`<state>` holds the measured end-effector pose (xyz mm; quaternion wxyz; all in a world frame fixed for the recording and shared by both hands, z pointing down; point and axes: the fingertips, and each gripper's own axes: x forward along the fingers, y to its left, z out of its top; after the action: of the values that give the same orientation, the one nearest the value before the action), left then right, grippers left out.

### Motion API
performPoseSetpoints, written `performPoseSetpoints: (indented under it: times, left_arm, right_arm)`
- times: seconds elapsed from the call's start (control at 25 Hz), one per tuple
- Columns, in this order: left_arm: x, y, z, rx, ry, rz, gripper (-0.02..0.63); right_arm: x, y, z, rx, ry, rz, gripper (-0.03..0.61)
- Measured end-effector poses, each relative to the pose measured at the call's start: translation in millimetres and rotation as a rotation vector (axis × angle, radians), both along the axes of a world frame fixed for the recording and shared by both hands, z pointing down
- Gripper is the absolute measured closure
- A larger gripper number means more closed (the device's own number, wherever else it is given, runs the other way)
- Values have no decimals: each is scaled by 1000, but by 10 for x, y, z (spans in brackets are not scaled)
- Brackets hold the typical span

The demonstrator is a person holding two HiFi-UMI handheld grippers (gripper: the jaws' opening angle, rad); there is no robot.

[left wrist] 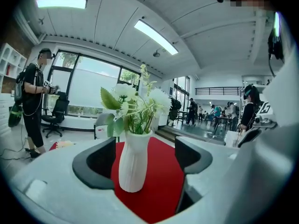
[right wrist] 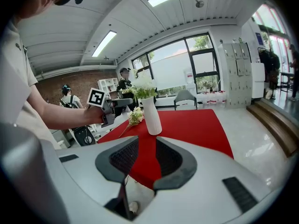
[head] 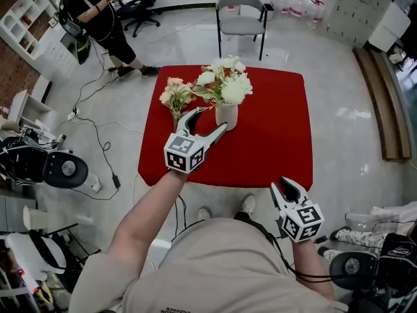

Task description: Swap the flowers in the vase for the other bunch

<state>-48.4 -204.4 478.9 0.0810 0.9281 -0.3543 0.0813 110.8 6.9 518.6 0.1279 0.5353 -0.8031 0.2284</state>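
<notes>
A white ribbed vase [head: 226,115] stands near the middle of the red table [head: 273,142] and holds white and green flowers [head: 225,81]. A second bunch of pale pink flowers [head: 176,96] lies on the cloth to its left. My left gripper [head: 210,120] is open, its fingertips just short of the vase on the near-left side. In the left gripper view the vase [left wrist: 134,161] shows in the gap between the jaws, with neither pad touching it. My right gripper [head: 287,192] is open and empty, low at the table's front right edge. It faces the vase [right wrist: 151,116] and the pink bunch [right wrist: 136,116].
A grey chair [head: 241,12] stands behind the table. A person in black [head: 98,15] stands at the far left. Wheeled equipment [head: 45,165] and cables lie on the floor to the left, and more gear [head: 365,263] sits at the lower right.
</notes>
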Motion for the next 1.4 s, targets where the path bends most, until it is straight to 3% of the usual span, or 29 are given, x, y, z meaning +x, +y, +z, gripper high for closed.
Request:
performPoseSetpoints:
  times: [0.32,0.56,0.68,0.92,1.04,1.4]
  left_arm:
    - [-376,614,206,-107,34,41,232]
    - [-603,1346,306,-206,39,184,245]
    - [-741,1702,319,-249,39,228,329]
    - [-901,2338,146,-320,46,316,595]
    - [-927,2550,118,-321,27,359,607]
    - [-1160,2618,54,-236,-51,331,607]
  right_arm:
    - [-349,137,70,-13,7,-23,459]
    - [-669,214,134,-14,-3,-21,467]
    - [-863,269,185,-15,-10,-25,477]
    - [-1274,374,166,2,0,-76,534]
    - [-1480,409,128,8,13,-113,548]
    - [-1825,426,-33,34,33,-181,558]
